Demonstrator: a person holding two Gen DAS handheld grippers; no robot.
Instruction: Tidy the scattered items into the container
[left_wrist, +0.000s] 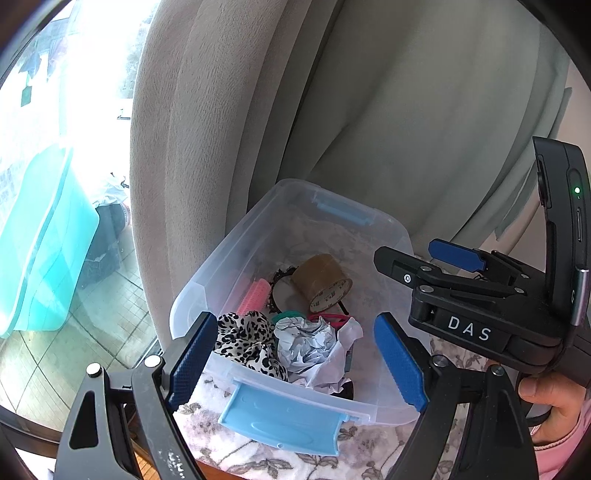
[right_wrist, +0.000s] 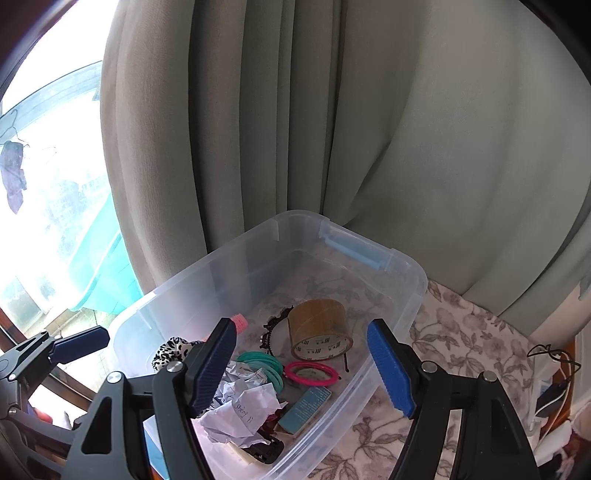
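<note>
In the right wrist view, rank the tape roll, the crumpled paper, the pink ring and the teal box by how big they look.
1. crumpled paper, though nearest the camera
2. tape roll
3. pink ring and teal box: too alike to rank

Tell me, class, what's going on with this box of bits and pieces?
A person holds a gripper in each hand over a clear plastic bin on a floral cloth. Both the left gripper and right gripper are open and empty. Already inside lie a roll of brown tape, crumpled paper, a leopard-print scrunchie, hair rings and a pink roller.
</note>
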